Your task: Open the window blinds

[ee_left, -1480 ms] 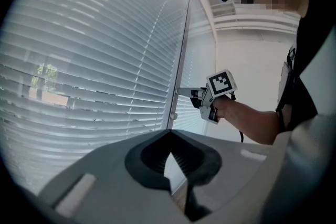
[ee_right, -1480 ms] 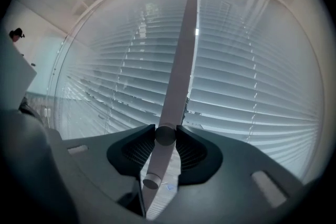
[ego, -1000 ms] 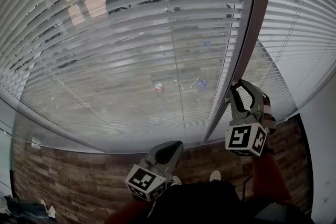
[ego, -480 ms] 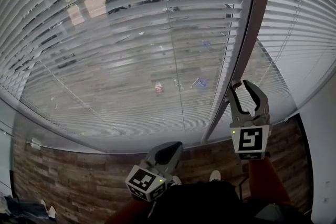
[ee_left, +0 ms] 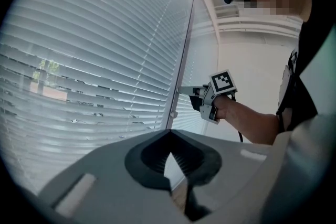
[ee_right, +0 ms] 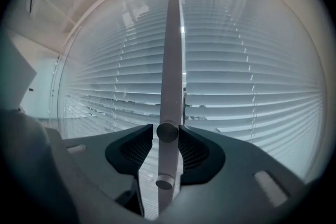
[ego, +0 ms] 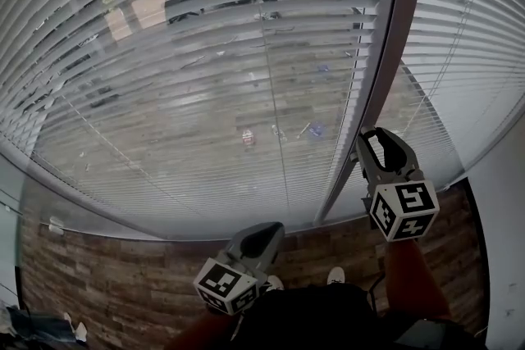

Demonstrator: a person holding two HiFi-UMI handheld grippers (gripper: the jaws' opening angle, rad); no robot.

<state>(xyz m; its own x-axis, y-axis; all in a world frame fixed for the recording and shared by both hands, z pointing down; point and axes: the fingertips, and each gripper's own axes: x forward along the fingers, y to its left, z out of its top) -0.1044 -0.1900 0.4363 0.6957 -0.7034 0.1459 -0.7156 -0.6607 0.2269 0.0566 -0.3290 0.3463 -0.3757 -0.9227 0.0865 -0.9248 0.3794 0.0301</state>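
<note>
Grey slatted blinds cover the left window pane, and the street shows between their slats. A second blind covers the right pane. A grey vertical post stands between them. My right gripper points at the post low down. Its jaws have just been opening and stand open, with a small round knob of the post between the tips. A second knob sits just below it. My left gripper hangs lower and to the left, shut and empty, short of the blinds.
Below the window runs a wood-plank floor with the person's white shoes on it. A white wall closes the right side. In the left gripper view, the person's forearm reaches towards the post.
My right gripper has rolled about its own axis, so its marker cube shows a different face, while its tips stayed at the post. The left gripper and the slats look unchanged.
</note>
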